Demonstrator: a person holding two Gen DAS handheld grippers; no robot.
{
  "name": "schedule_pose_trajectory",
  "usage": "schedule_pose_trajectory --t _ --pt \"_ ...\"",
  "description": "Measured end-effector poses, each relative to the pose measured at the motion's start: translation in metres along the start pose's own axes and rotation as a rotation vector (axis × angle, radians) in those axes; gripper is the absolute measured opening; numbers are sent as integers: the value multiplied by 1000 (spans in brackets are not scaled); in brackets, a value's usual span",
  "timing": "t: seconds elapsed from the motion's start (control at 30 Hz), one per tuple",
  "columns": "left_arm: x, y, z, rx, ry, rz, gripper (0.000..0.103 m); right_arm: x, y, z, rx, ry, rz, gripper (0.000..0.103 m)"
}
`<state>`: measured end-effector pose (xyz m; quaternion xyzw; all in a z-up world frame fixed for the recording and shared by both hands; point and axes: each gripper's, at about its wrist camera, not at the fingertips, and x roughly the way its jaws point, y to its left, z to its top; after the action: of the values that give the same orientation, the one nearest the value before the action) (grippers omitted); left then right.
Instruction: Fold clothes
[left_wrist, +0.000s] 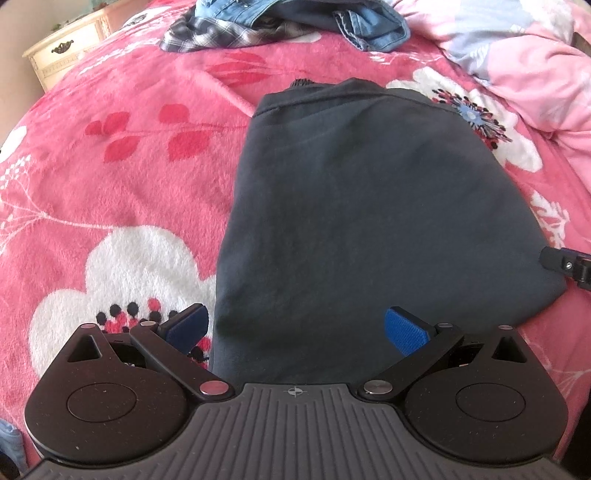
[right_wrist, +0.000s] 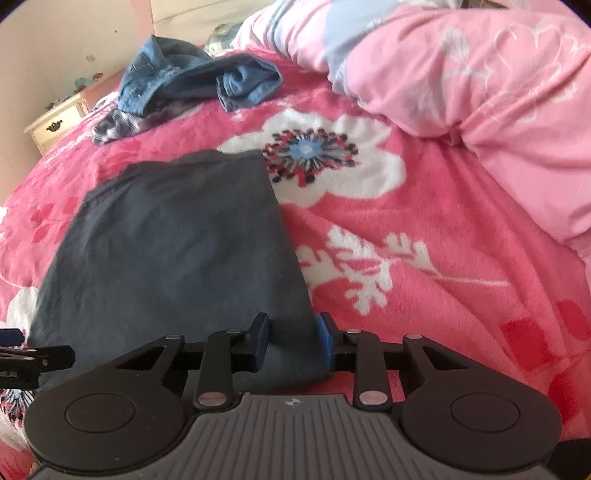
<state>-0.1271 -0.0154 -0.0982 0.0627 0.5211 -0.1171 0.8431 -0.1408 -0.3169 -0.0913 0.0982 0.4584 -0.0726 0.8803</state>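
On the pink floral blanket a folded dark grey garment is lying flat, with a heap of denim and plaid clothes well beyond it near a cream nightstand. The left gripper is being held over the garment's near left corner with its jaws spread wide and gripping nothing. At the near right corner the right gripper is being pressed onto the garment's edge, cloth bunched between its blue pads; a pink duvet is lying further right.
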Motion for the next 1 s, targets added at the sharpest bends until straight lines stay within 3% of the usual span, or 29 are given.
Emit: schedule_pose_trajectory --t 1.0 --pt "5 -6 -1 41 6 46 103 8 -4 -5 8 6 6 31"
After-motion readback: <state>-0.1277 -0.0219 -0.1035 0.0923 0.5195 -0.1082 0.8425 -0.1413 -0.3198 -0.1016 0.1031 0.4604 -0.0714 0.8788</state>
